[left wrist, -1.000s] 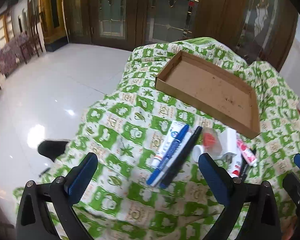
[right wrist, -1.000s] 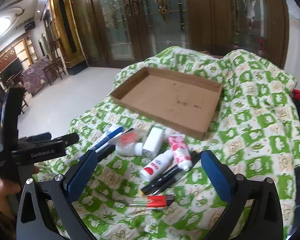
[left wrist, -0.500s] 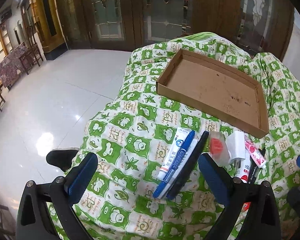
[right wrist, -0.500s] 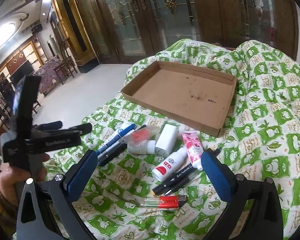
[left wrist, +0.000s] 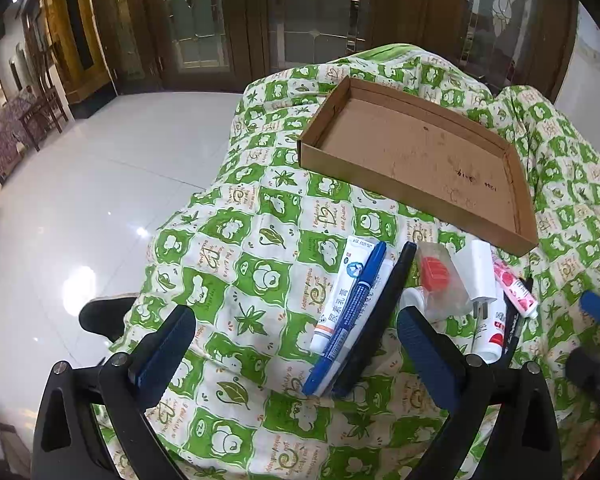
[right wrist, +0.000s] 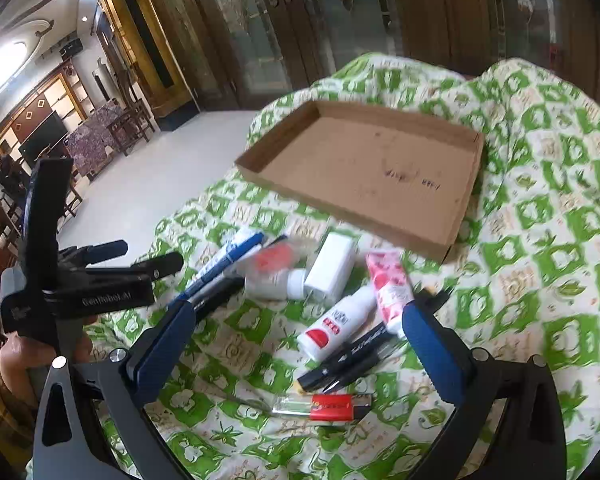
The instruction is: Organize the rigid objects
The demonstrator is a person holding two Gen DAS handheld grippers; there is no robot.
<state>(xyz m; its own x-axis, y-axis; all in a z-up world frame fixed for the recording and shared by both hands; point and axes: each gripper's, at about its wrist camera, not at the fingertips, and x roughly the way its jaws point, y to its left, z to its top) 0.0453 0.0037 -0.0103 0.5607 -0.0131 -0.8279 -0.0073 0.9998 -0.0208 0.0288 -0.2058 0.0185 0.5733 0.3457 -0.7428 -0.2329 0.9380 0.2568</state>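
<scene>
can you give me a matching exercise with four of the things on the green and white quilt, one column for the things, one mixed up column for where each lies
Things
1. brown cardboard tray
2. blue marker pen
3. white plug adapter
4. clear lighter with a red band

Places
A. nearest the right gripper, in front of the black pens
B. farthest back on the quilt, with nothing in it
C. on top of the white ointment tube
D. between the clear packet with red inside and the pink patterned tube

Pairs: 1-B, 2-C, 3-D, 4-A
</scene>
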